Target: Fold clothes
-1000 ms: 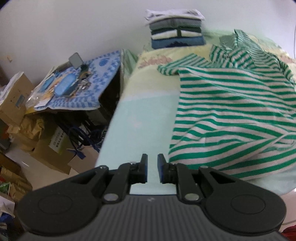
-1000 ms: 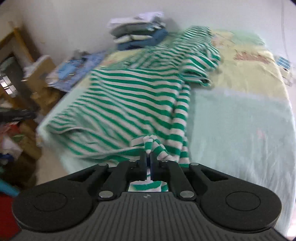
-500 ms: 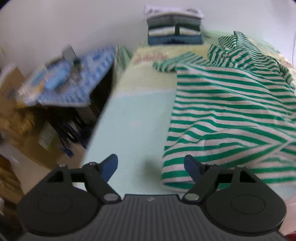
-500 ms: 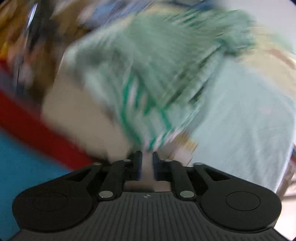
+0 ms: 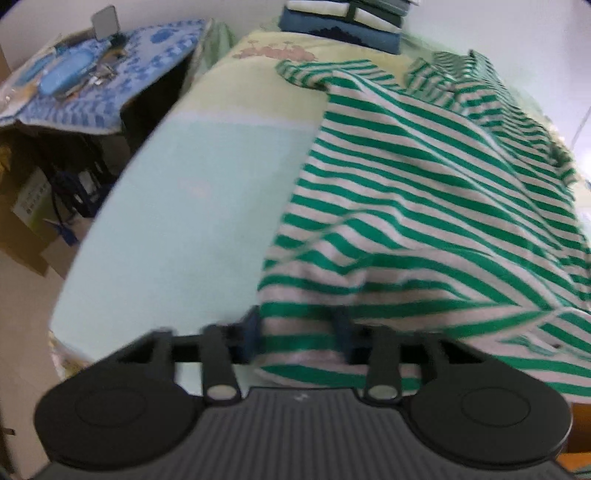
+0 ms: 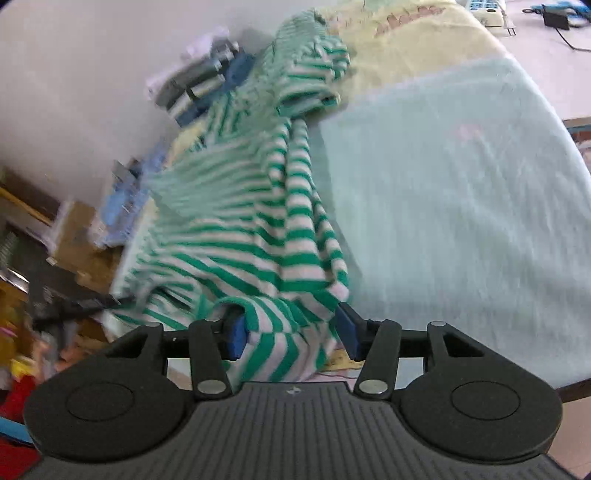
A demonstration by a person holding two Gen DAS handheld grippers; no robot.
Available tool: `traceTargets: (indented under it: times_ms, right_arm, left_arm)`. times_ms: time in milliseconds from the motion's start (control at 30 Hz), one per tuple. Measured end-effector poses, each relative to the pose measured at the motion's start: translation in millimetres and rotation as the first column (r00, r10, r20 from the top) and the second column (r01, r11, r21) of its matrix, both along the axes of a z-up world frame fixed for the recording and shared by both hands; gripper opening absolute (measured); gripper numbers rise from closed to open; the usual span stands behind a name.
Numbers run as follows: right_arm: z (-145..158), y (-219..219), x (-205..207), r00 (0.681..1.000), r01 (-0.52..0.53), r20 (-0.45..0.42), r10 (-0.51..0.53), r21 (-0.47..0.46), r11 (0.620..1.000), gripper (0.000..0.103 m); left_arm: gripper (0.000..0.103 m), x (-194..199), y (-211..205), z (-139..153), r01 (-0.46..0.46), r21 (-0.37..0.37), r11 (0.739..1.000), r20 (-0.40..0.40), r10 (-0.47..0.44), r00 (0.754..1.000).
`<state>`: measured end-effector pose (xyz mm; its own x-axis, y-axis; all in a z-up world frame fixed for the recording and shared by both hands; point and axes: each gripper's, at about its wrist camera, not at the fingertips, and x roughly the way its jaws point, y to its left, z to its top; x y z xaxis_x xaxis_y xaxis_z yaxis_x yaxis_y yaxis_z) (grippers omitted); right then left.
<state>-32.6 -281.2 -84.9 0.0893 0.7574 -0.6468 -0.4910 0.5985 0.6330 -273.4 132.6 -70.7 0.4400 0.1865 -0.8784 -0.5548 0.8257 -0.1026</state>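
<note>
Your left tool sits at the near hem of the shirt, the green-and-white striped cloth lying between its two blue fingers. Its jaws are closing, and the frame is too blurred there to tell whether the pads already press the fabric. The shirt lies spread on the bed, covering its right part in this view, one sleeve reaching left at the far end near the yellow strip of sheet. Beyond it, at the far edge of the bed, stands a stack of folded clothes. Left of the bed is a side surface under a blue patterned cloth, with small blue items on it, and cardboard boxes lower down.

Your right tool is at the near edge of the bed, its jaws opening. A bunched corner of the shirt hangs between the blue fingers; the left pad is against the cloth, the right one just beside it. From this side the shirt runs away toward the stack, with bare pale-green sheet to its right.
</note>
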Motion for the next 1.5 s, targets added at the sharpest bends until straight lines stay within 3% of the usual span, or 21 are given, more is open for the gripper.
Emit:
traceTargets:
  times_ms: [100,167,267,367,400,433,467,500,700,833,933,1000,1067,1167,1200,1233,1300,1400,1500]
  right_arm:
    - [12.2,-20.1,8.9,0.997,0.070,-0.029,-0.069,0.063,0.996,0.060]
    - [9.0,-22.9,11.4,0.989,0.143,-0.047,-0.141,0.047,0.989,0.063]
    - [-0.4,-6.2,7.5,0.991,0.124,-0.044,-0.125,-0.018,0.992,0.063]
    - [0.3,20.0,-11.6,0.991,0.100,0.103,-0.088,-0.126,0.987,0.059]
    - [-0.1,22.7,-15.3,0.991,0.077,0.122,-0.061,-0.132,0.988,0.056]
    - [-0.6,25.5,-18.9,0.990,0.053,0.139,-0.033,-0.138,0.989,0.043]
    - [-2.9,28.9,-21.4,0.992,0.022,0.124,-0.004,-0.142,0.990,0.016]
    - [-5.0,32.2,-23.8,0.994,-0.009,0.109,0.025,-0.145,0.989,0.010]
    - [19.2,16.2,-25.5,0.973,-0.151,0.159,0.166,-0.100,0.983,0.008]
    - [27.4,-0.3,-23.9,0.938,-0.250,0.192,0.288,-0.197,0.948,0.004]
    - [21.6,-4.1,-23.5,0.926,-0.264,0.194,0.324,-0.280,0.923,0.000]
    - [15.3,-2.6,-19.4,0.929,-0.276,0.162,0.333,-0.297,0.914,0.003]
    - [14.0,3.8,-17.0,0.926,-0.297,0.139,0.351,-0.306,0.905,0.015]
    - [35.8,5.4,-5.7,0.932,-0.224,0.222,0.286,-0.268,0.937,0.031]
    - [42.5,3.8,3.0,0.939,-0.187,0.241,0.244,-0.236,0.954,0.035]
    - [48.3,5.8,16.4,0.951,-0.125,0.258,0.174,-0.194,0.973,0.041]
    - [52.1,18.4,42.8,0.958,-0.021,0.280,0.060,-0.141,0.990,0.043]
    - [48.5,57.6,72.4,0.929,0.092,0.368,-0.033,-0.144,0.985,0.048]
    - [35.3,103.6,94.4,0.891,0.133,0.453,-0.039,-0.176,0.975,0.052]
  left_arm:
    - [0.006,0.3,-10.3,0.4,0.016,0.045,0.999,-0.016,-0.016,1.000]
    - [0.002,-0.1,-11.9,-0.4,0.012,0.064,0.998,-0.021,-0.011,1.000]
    - [0.000,0.5,-10.0,2.4,0.000,0.070,0.998,-0.022,0.001,1.000]
    - [0.000,-2.7,-11.9,12.3,-0.008,0.087,0.996,-0.010,0.008,1.000]
    - [0.000,-5.9,-13.9,18.1,-0.011,0.092,0.996,0.000,0.011,1.000]
    - [0.000,-10.5,-16.8,25.4,-0.016,0.096,0.995,0.013,0.015,1.000]
    - [0.000,-15.2,-19.8,32.8,-0.021,0.099,0.995,0.027,0.019,0.999]
    - [0.000,-19.9,-22.7,40.1,-0.027,0.103,0.994,0.040,0.023,0.999]
    - [0.000,-54.6,-33.3,72.9,-0.062,0.101,0.993,0.087,0.053,0.995]
    - [0.000,-75.9,-37.0,75.9,-0.083,0.088,0.993,0.056,0.078,0.995]
    - [0.000,-83.0,-39.8,56.2,-0.081,0.090,0.993,-0.030,0.084,0.996]
    - [0.000,-85.0,-37.8,37.8,-0.073,0.115,0.991,-0.113,0.086,0.990]
    - [0.000,-89.1,-28.6,35.0,-0.088,0.113,0.990,-0.142,0.103,0.984]
    - [0.003,-86.4,-20.2,57.0,-0.082,0.184,0.980,-0.088,0.099,0.991]
    - [0.007,-80.7,-16.9,66.6,-0.070,0.212,0.975,-0.060,0.085,0.995]
    - [0.028,-70.1,-12.8,75.0,-0.052,0.233,0.971,-0.032,0.061,0.998]
    - [0.046,-42.5,-9.2,84.1,-0.010,0.281,0.960,0.015,0.006,1.000]
    - [0.047,13.8,-9.5,81.8,0.070,0.352,0.933,0.041,-0.091,0.995]
    - [0.055,72.9,-4.8,64.8,0.146,0.355,0.923,0.026,-0.166,0.986]
